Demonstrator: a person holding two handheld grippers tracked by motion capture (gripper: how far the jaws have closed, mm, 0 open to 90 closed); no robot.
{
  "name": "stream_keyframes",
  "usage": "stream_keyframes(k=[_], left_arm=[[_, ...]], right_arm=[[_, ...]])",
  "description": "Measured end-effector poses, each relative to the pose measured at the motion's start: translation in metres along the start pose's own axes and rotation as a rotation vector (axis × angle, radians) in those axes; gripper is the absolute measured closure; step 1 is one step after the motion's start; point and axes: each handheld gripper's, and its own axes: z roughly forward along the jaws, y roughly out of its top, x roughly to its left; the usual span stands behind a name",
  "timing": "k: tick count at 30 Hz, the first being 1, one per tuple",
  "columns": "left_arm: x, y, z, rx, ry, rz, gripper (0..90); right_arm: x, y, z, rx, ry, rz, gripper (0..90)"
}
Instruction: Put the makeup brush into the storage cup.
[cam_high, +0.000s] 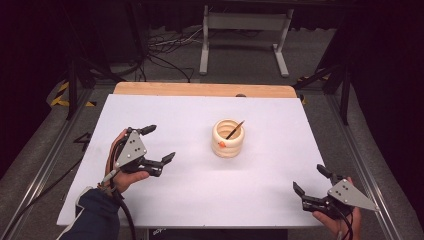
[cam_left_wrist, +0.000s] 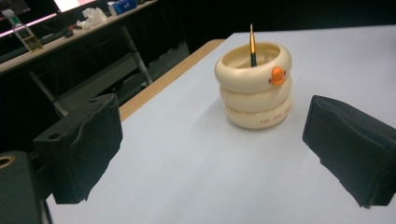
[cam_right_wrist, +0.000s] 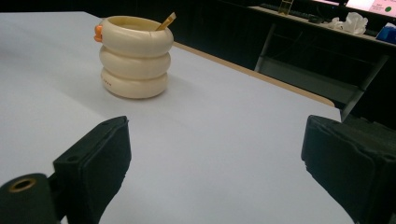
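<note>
A cream holder (cam_high: 228, 138) made of three stacked rings, with an orange beak-like knob, stands near the middle of the white table (cam_high: 190, 190). A thin dark and gold stick (cam_high: 234, 129) leans inside it. In the left gripper view the holder (cam_left_wrist: 254, 91) is ahead with the stick (cam_left_wrist: 252, 45) upright in it. The right gripper view has the holder (cam_right_wrist: 135, 57) at the upper left. My left gripper (cam_high: 160, 143) hovers left of the holder, open and empty. My right gripper (cam_high: 310, 180) is at the front right corner, open and empty.
A wooden strip (cam_high: 204, 89) runs along the table's far edge. Beyond it stand a white metal frame (cam_high: 245, 35) and cables on the floor. A long bench (cam_left_wrist: 56, 37) with bottles and clutter lies in the dark background.
</note>
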Motion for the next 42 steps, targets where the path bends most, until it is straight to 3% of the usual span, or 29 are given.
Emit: stream_keyframes(k=[3,9,12,24,31,42], left_arm=[[-0.003,-0.005,-0.007,-0.002,0.006,0.007,5.3],[0.0,-0.011,-0.018,-0.01,0.012,-0.016,5.9],[-0.001,-0.015,-0.024,0.006,0.021,-0.019,5.7],[-0.006,-0.039,-0.046,0.047,0.039,-0.021,5.6],[-0.009,-0.042,-0.056,0.07,0.032,-0.017,5.6],[-0.007,-0.065,-0.078,0.094,0.064,-0.046,5.5]], right_arm=[[0.001,-0.002,0.002,0.012,0.005,-0.015,8.7],[0.003,0.001,0.001,0.004,0.01,-0.018,8.7],[-0.003,-0.001,0.0,0.006,-0.007,0.018,8.7],[0.001,-0.002,0.003,0.019,0.002,-0.011,8.7],[0.001,-0.003,0.005,0.028,0.005,-0.006,8.7],[0.003,-0.002,0.006,0.028,0.01,-0.021,8.7]])
